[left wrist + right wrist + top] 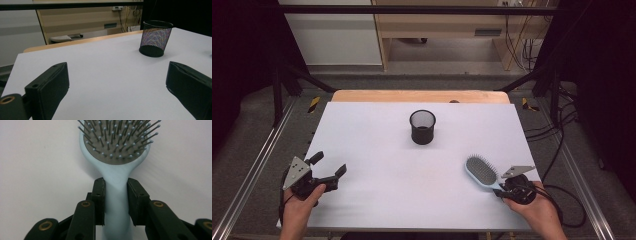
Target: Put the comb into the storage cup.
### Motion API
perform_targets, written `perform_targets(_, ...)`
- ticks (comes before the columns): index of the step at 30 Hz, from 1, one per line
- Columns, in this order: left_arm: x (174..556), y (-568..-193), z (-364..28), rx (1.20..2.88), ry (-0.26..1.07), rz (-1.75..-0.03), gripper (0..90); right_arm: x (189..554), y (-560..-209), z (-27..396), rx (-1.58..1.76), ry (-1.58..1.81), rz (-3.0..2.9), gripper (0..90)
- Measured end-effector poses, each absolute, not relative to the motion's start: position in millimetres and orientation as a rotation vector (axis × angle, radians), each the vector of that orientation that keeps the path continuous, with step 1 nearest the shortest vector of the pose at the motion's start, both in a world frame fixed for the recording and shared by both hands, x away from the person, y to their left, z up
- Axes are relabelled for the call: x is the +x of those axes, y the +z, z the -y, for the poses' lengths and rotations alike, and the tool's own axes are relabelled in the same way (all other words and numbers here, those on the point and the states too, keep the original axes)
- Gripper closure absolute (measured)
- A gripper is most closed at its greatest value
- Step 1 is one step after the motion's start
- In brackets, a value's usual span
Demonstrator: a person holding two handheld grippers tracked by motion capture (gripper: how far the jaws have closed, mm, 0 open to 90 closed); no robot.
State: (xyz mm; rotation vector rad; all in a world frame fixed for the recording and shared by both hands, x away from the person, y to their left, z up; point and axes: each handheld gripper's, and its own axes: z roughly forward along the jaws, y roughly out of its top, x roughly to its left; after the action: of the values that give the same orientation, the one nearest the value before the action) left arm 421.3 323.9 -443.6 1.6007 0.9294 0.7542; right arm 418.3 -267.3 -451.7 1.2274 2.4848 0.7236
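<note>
The right gripper point(115, 195) has its two black jaws clamped on the handle of a pale blue plastic hairbrush point(116, 157) with a grey bristle pad, pads pressed flat to either side just below the head. The brush lies bristles-up on the white table sheet point(377, 150), near the front right corner, its head angled toward the middle. Well apart, at the front left, the left gripper point(328, 170) rests with its jaws spread wide around nothing. A black wire-mesh cup point(422, 127) stands upright beyond both, mid-table.

High view looks down the table point(377, 150); left gripper view, low, shares its mesh cup point(156, 38).
</note>
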Motion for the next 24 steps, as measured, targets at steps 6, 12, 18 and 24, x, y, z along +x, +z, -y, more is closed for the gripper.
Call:
perform_targets(6,421.7,-443.2,-322.5,1.591,0.752,-0.927,4.8,435.6,-442.0,254.6,1.232,0.808,-2.416,69.6)
perform_targets(12,421.7,-443.2,-316.3,1.593,0.736,-0.912,4.7,451.2,-443.9,239.7,1.24,0.894,-2.358,69.6)
perform_targets(18,417.7,-441.0,-314.4,1.578,0.727,-0.906,4.4,463.3,-434.6,223.6,1.263,1.024,-2.247,69.6)
perform_targets(24,416.3,-440.2,-311.2,1.567,0.712,-0.899,3.9,474.2,-423.9,203.7,1.254,1.182,-2.097,69.6)
